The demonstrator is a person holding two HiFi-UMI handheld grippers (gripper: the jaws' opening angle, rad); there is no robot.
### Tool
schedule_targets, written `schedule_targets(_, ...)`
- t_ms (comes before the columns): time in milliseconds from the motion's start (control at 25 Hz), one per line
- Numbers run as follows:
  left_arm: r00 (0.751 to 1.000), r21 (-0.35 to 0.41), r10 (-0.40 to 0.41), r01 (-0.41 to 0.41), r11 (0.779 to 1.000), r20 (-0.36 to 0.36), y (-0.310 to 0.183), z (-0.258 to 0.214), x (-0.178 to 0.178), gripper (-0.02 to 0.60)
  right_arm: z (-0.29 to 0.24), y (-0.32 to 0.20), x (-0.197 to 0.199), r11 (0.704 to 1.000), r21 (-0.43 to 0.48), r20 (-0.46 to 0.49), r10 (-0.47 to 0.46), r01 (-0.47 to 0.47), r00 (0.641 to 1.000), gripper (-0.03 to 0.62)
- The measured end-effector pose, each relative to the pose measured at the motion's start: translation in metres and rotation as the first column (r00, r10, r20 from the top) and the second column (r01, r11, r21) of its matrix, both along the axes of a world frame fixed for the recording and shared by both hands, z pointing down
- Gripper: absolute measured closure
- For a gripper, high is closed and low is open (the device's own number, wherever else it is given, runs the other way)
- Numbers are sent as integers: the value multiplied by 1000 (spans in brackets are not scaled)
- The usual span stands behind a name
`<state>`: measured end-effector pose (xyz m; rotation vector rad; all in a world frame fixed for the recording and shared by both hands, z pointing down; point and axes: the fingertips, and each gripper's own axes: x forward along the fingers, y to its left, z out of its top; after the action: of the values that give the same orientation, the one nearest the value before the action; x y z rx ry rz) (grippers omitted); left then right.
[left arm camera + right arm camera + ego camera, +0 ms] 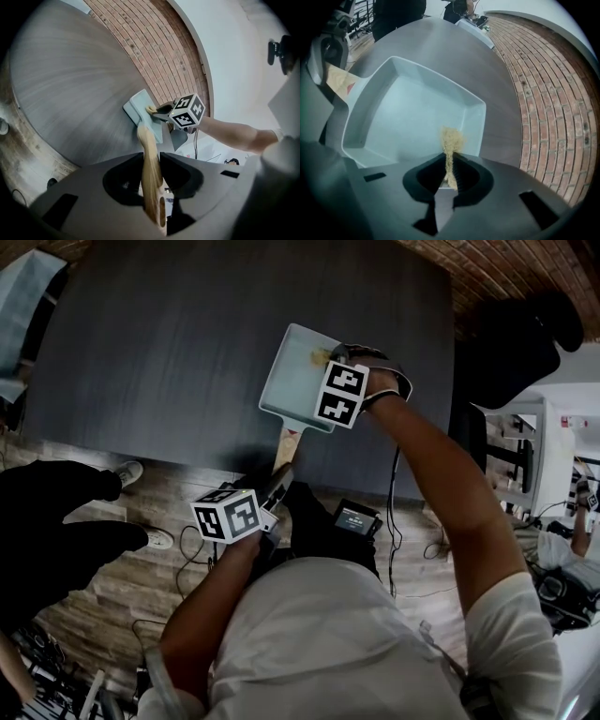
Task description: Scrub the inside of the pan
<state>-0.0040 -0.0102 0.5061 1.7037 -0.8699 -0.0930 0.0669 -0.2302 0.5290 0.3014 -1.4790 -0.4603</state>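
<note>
A pale blue square pan (pixel 291 381) with a wooden handle (pixel 284 454) lies on the dark grey table (pixel 169 352), its handle reaching past the near edge. My left gripper (pixel 275 491) is shut on that handle (pixel 151 173), which runs between its jaws toward the pan (pixel 139 107). My right gripper (pixel 334 360) points steeply down into the pan's right side. It is shut on a small yellow fibrous scrubber (pixel 451 139), whose tuft hangs over the pan's floor (pixel 403 117) near the right wall. The scrubber (pixel 151 109) also shows from the left gripper view.
The table's near edge (pixel 187 463) runs under the handle, with wooden floor below. A person's shoes (pixel 131 472) and dark clothing (pixel 56 531) are at the left. A black device (pixel 356 518) hangs at my waist. A brick wall (pixel 543 93) lies beyond the table's far side.
</note>
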Motion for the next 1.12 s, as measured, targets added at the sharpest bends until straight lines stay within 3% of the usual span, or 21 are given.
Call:
schedule_targets(320, 999, -7, -33, 33, 999, 8, -3, 3, -2, 476, 6, 22, -5, 982, -149, 65, 127, -116, 990, 551)
schedule_targets(760, 999, -16, -42, 42, 999, 14, -4, 4, -4, 476, 7, 63, -14, 945, -290, 90, 186, -153, 978, 551)
schedule_targets(1120, 999, -17, -40, 40, 999, 19, -4, 4, -4, 476, 6, 97, -23, 838, -498, 124, 323, -222, 938, 551)
